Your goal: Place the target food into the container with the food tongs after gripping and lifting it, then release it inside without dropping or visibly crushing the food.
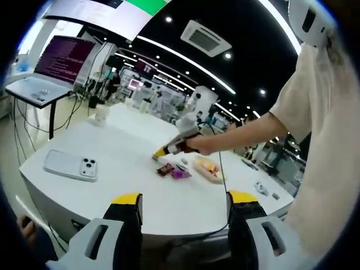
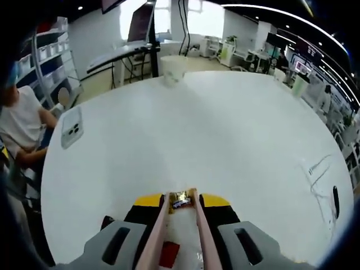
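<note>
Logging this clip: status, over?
Left claw open, empty. Right claw shut on tongs, tongs pinching wrapped candy. Container close by. Phone well aside.

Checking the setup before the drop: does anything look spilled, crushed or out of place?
Nothing looks spilled or damaged. The tongs hold a wrapped candy, seemingly uncrushed. Loose snacks lie beside the container; a phone lies apart on the table.

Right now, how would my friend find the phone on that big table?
Start at the big round white table. Go to the edge nearest the laptop on its stand: the phone lies flat there, alone, camera lenses up. It's pale and rectangular, unlike the small colourful snacks further along.
</note>
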Action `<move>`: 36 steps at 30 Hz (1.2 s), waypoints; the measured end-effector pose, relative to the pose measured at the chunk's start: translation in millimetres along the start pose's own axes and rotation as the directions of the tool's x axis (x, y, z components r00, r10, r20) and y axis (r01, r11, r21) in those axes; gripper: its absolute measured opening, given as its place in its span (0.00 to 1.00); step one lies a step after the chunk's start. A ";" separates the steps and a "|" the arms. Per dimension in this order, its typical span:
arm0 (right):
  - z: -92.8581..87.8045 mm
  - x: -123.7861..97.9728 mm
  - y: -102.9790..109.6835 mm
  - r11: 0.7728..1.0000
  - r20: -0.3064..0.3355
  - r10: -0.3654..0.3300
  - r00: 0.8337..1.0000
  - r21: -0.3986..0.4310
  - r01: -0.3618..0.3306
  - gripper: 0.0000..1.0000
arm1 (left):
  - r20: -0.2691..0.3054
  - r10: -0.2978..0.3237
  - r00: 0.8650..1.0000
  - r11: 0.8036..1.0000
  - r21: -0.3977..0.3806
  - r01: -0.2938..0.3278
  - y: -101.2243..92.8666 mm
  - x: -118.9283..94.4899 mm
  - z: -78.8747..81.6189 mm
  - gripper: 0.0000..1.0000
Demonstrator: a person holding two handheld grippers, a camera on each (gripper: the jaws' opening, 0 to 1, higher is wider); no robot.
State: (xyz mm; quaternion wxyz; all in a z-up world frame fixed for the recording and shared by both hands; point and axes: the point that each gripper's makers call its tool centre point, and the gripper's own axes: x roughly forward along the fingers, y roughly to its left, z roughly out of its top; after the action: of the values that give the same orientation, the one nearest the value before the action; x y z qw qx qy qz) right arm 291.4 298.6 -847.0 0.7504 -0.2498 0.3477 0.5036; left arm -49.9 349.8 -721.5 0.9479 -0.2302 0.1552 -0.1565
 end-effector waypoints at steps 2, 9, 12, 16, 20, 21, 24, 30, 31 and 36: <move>0.1 -0.4 -0.1 1.000 0.002 -0.003 1.000 0.001 0.003 0.23 | 0.000 0.000 1.000 1.000 0.000 0.000 0.5 -0.2 -0.1 0.59; 1.4 -0.2 0.1 1.000 0.005 -0.003 1.000 0.007 0.003 0.23 | 0.000 0.000 1.000 1.000 0.000 0.000 1.1 0.4 0.6 0.59; 1.5 0.8 0.2 1.000 0.008 -0.002 1.000 0.013 0.002 0.22 | 0.005 0.004 1.000 1.000 -0.001 -0.004 2.3 0.0 1.2 0.59; 1.7 1.1 1.1 1.000 0.007 -0.004 1.000 0.014 0.004 0.21 | 0.007 0.004 1.000 1.000 -0.004 -0.004 1.6 0.8 1.6 0.59; 3.2 0.5 2.3 1.000 0.012 -0.005 1.000 0.016 0.005 0.20 | 0.008 0.002 1.000 1.000 -0.002 -0.002 1.8 0.4 2.2 0.59; 3.7 0.2 2.5 1.000 0.014 -0.006 1.000 0.020 0.006 0.20 | 0.010 0.003 1.000 1.000 -0.001 -0.003 2.0 0.2 2.6 0.59; 4.8 -0.5 2.3 0.999 0.032 -0.012 0.999 0.051 0.010 0.20 | 0.013 0.006 1.000 1.000 0.000 -0.006 2.9 -0.8 3.8 0.59; 10.4 -10.9 6.7 0.999 0.047 -0.020 0.999 0.042 0.018 0.20 | 0.018 0.000 1.000 1.000 0.006 0.000 2.8 -2.1 8.2 0.59; 11.9 -14.0 7.9 0.999 0.051 -0.021 0.999 0.044 0.019 0.20 | 0.018 -0.003 1.000 1.000 0.009 0.002 2.7 -1.7 9.3 0.59; 20.7 -33.4 1.6 0.997 0.079 -0.047 0.996 0.063 0.042 0.21 | 0.035 -0.026 0.999 0.999 0.031 0.025 -2.0 3.0 23.2 0.59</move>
State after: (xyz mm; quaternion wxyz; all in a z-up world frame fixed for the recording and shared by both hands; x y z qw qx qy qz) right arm 287.2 294.8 -808.1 0.7821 -0.2141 0.3270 0.4853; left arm -39.1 356.0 -701.5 0.9518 -0.2203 0.1333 -0.1667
